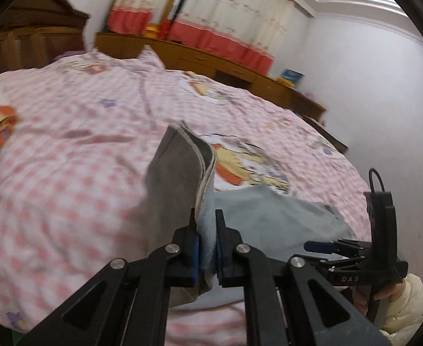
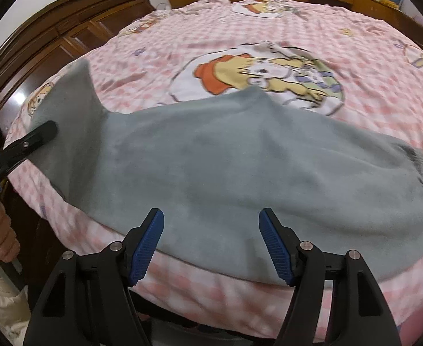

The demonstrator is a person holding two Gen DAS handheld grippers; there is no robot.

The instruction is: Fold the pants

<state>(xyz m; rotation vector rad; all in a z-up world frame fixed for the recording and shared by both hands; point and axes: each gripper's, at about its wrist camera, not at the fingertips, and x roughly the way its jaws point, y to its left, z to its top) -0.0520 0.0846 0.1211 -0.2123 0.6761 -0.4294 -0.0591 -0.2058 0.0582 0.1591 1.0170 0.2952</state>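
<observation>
The left gripper (image 1: 207, 248) is pinched tight on the near left end of the grey pants (image 2: 240, 173), its blue pads (image 1: 196, 256) pressed on a fold of the fleece that stands up above the jaws as a grey flap with a pale hem. In the right wrist view the same gripper (image 2: 42, 132) reaches in from the left edge and holds that raised end above the bed, with a hand (image 2: 2, 233) on its handle below. The right gripper (image 2: 211, 245) hovers over the near edge of the pants with its jaws spread apart and nothing pressed between the blue pads (image 2: 146, 248). From there the pants lie flat across the near part of the pink checked bedcover (image 2: 269, 46), running to the right, where a darker cuff shows. A cartoon print (image 2: 263, 77) lies just beyond them. Farther off stand a dark wooden wardrobe (image 2: 67, 34) at left and a low wooden cabinet (image 1: 234, 69) under red-hemmed curtains (image 1: 226, 14).
</observation>
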